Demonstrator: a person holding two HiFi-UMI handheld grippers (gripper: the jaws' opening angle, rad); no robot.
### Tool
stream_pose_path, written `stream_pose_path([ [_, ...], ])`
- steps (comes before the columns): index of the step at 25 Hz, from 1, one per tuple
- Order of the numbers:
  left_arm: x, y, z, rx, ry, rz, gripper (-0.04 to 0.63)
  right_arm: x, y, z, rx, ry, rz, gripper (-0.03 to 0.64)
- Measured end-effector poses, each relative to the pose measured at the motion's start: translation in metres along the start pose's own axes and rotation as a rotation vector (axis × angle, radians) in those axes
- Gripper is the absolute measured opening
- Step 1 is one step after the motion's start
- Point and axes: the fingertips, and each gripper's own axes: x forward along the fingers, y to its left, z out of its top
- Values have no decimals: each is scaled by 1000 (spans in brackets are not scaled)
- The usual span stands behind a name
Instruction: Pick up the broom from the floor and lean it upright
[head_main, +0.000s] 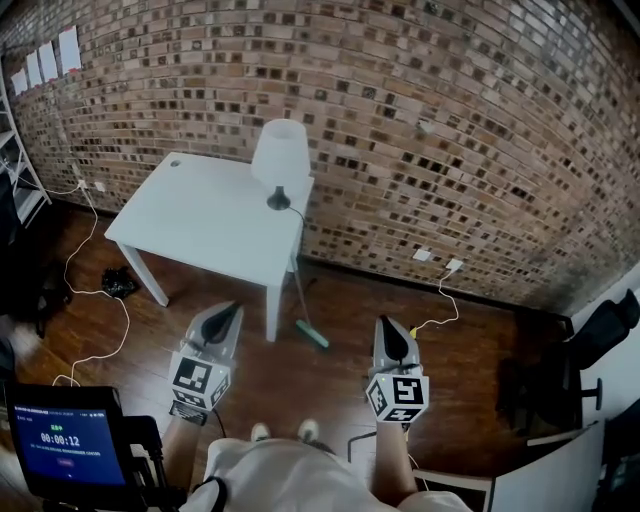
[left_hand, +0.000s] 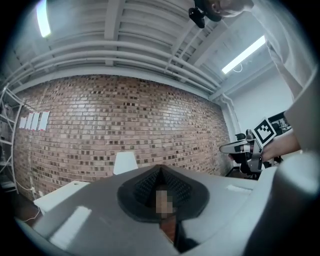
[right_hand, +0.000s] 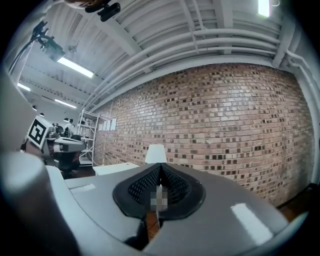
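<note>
Broom (head_main: 312, 335) is seen already upright-ish: green head is set on the wooden floor (head_main: 330, 390), and the thin handle is leaned against the edge of the white table (head_main: 200, 215), just beside its near corner leg. A white lamp (head_main: 279, 155) is stood on the table by the brick wall (head_main: 450, 120). Left gripper (head_main: 232, 308) and right gripper (head_main: 388, 322) are held level, well apart from the broom. Both pairs of jaws are pressed together, and nothing is pinched in either.
</note>
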Motion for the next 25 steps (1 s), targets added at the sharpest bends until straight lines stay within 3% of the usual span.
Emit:
stream_pose_path([
  [9,-41,-25,-29,-46,50,-79,-2,-43,16,-28,28,81,2,14],
  [16,-71,-37,-58,-85,135,-72,-2,-75,30,-43,26,157,28,14],
  [20,-95,-66,-67,-79,157,-109,-2,-112,27,-45,48,122,2,14],
  [25,-140,-144,-48,-82,139,-49,-2,-208,-1,-33,71,25,41,12],
])
